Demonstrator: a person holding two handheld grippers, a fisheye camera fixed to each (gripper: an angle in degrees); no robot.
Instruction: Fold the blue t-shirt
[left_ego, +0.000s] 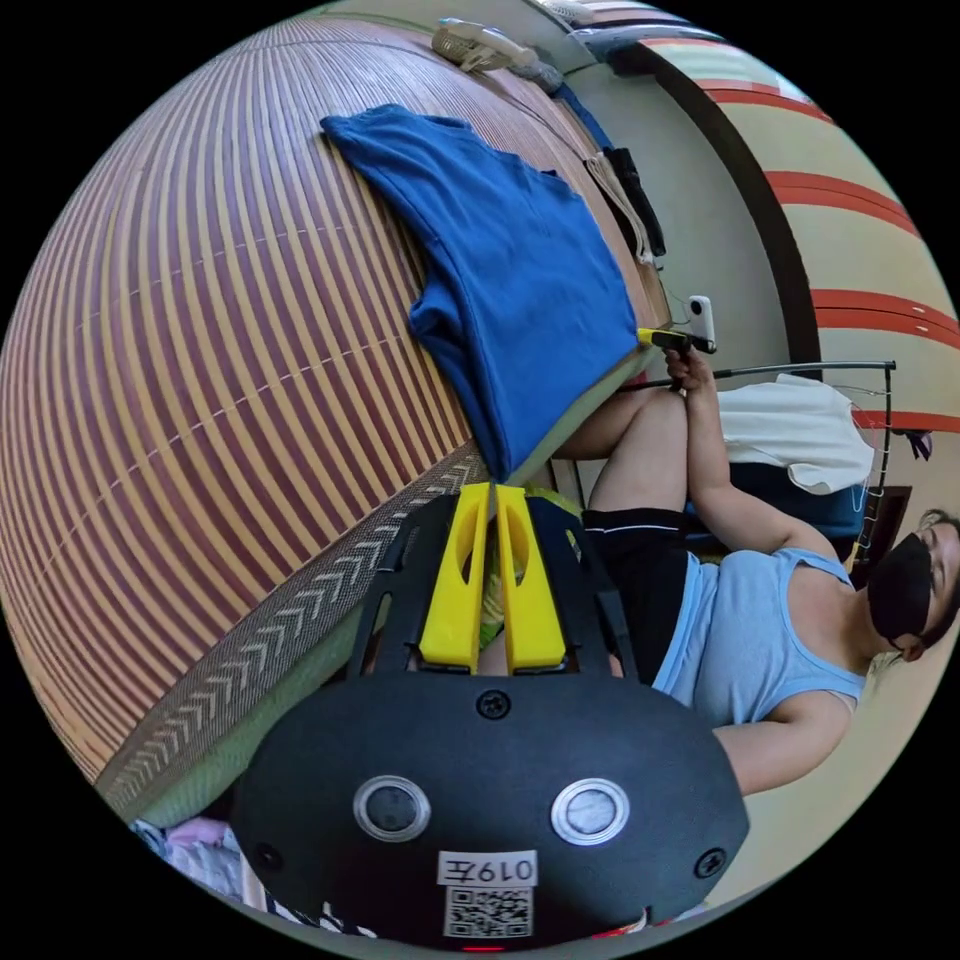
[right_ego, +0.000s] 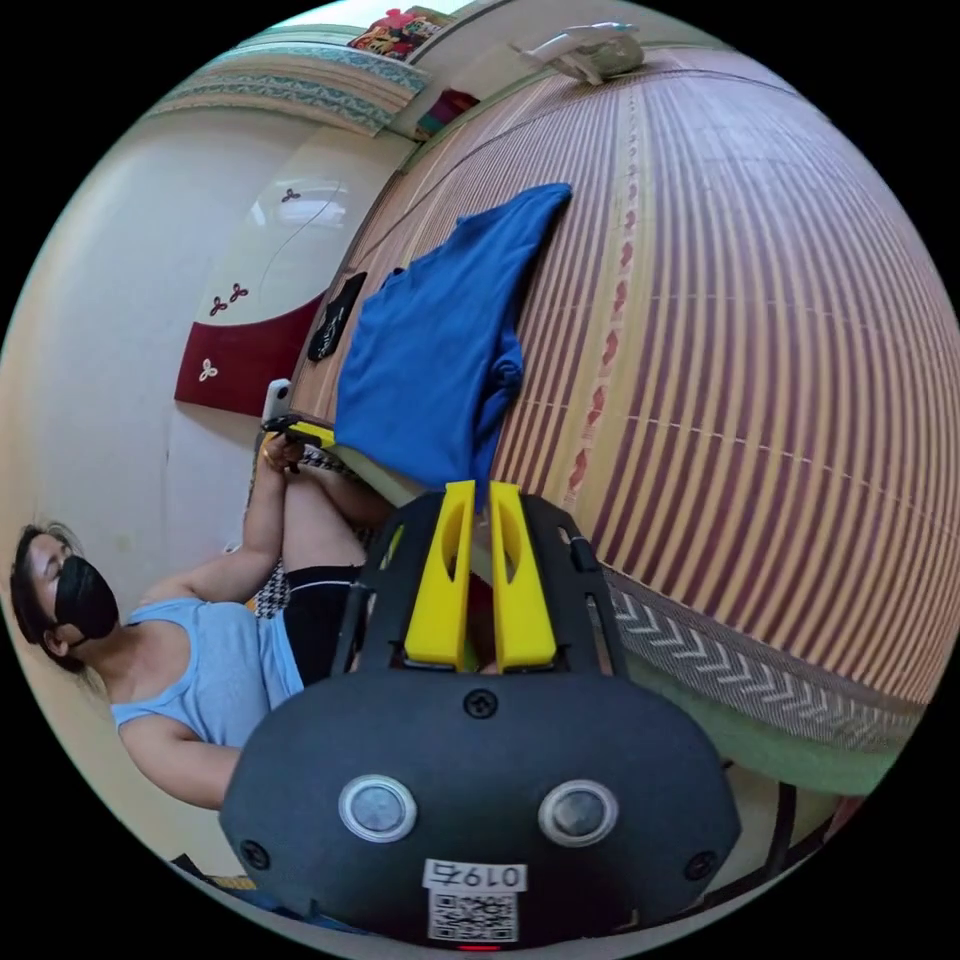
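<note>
1. Left gripper (left_ego: 490, 492): jaws drawn close together with the hem corner of the blue t-shirt (left_ego: 500, 270) meeting their tips at the bed edge. Judged pinching that corner; the contact itself is partly hidden.
2. Right gripper (right_ego: 478, 490): jaws equally narrow, tips at the opposite hem corner of the same garment. It also appears at 3 o'clock in the left gripper view, at the far hem corner.
3. Judged reason for the hold: a corner in each gripper lets the hem be drawn taut and straight before any fold is made.
4. Location: the t-shirt lies on the striped mat (left_ego: 200, 350), body running from the jaws toward 12 o'clock, hem at the mat's patterned border (left_ego: 300, 620).
5. Condition: plain blue, mostly flat, unfolded. One sleeve is bunched along the side edge; the far sleeve lies spread near 11 o'clock.
6. A person (left_ego: 760, 640) sits beside the bed, at 4 o'clock.
</note>
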